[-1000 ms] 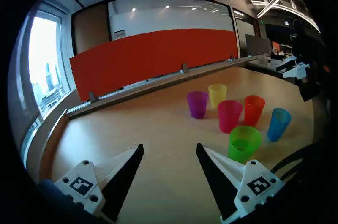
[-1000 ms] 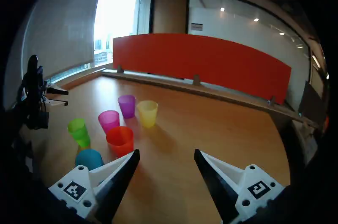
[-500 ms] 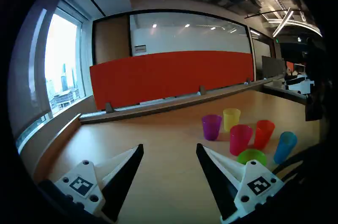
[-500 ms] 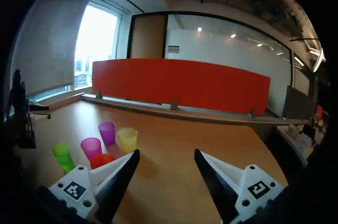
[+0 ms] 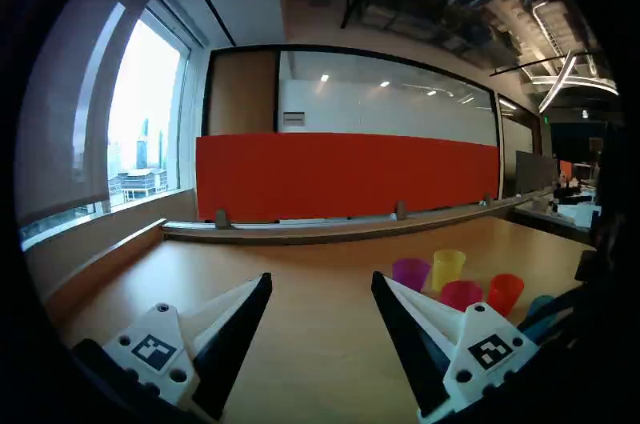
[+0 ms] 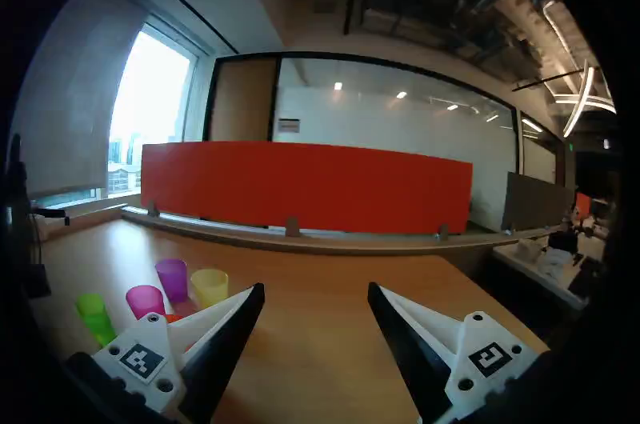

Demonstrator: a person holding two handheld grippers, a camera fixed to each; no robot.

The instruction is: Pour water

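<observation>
Several coloured plastic cups stand together on the wooden table. In the left gripper view a purple cup, a yellow cup, a pink cup, a red-orange cup and the top of a blue cup sit low on the right, partly behind my right-hand finger. My left gripper is open and holds nothing. In the right gripper view a green cup, pink cup, purple cup and yellow cup sit low on the left. My right gripper is open, nothing between its fingers.
A long red partition runs along the table's far edge on a raised rail. A bright window lies to the left. A dark stand rises at the left edge in the right gripper view. Office desks lie beyond the table's right end.
Both gripper views have tilted upward: the cups have slid down toward the bottom of each image and more ceiling shows. The green cup has dropped behind the left gripper's finger. Both grippers stay open.
</observation>
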